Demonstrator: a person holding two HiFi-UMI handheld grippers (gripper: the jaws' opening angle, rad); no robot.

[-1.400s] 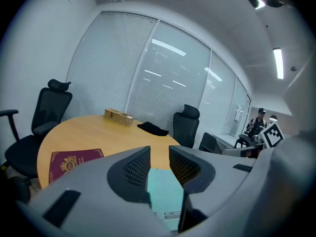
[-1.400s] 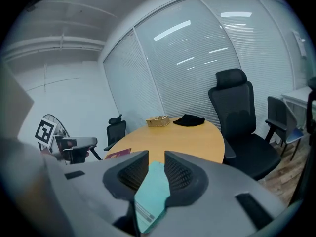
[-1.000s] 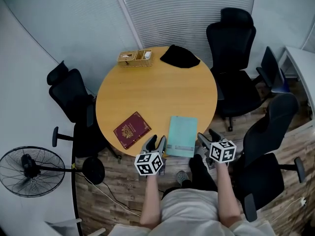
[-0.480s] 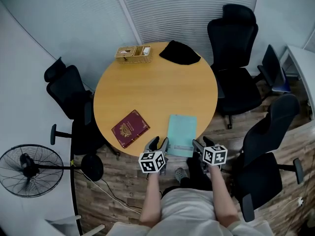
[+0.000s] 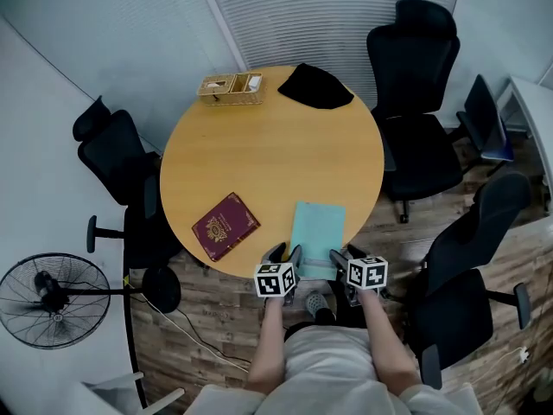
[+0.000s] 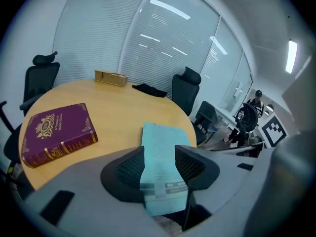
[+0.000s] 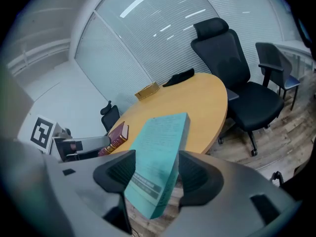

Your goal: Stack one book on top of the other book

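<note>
A teal book (image 5: 318,232) lies flat at the near edge of the round wooden table (image 5: 276,154), its near end just over the rim. A maroon book (image 5: 225,226) with gold print lies to its left, apart from it. My left gripper (image 5: 285,254) is at the teal book's near left corner and my right gripper (image 5: 339,258) at its near right corner. In the left gripper view the left gripper (image 6: 159,167) is open, its jaws having just been opening, with the teal book (image 6: 160,137) showing in the gap. The right gripper (image 7: 155,169) is open too, framing the teal book (image 7: 160,137).
A wicker tray (image 5: 231,87) and a black cloth (image 5: 315,87) sit at the table's far edge. Black office chairs (image 5: 415,67) stand at the right and one (image 5: 112,158) at the left. A floor fan (image 5: 47,296) stands at the lower left.
Both grippers have sunk and drawn inward to the near end of the teal book. Neither book has moved.
</note>
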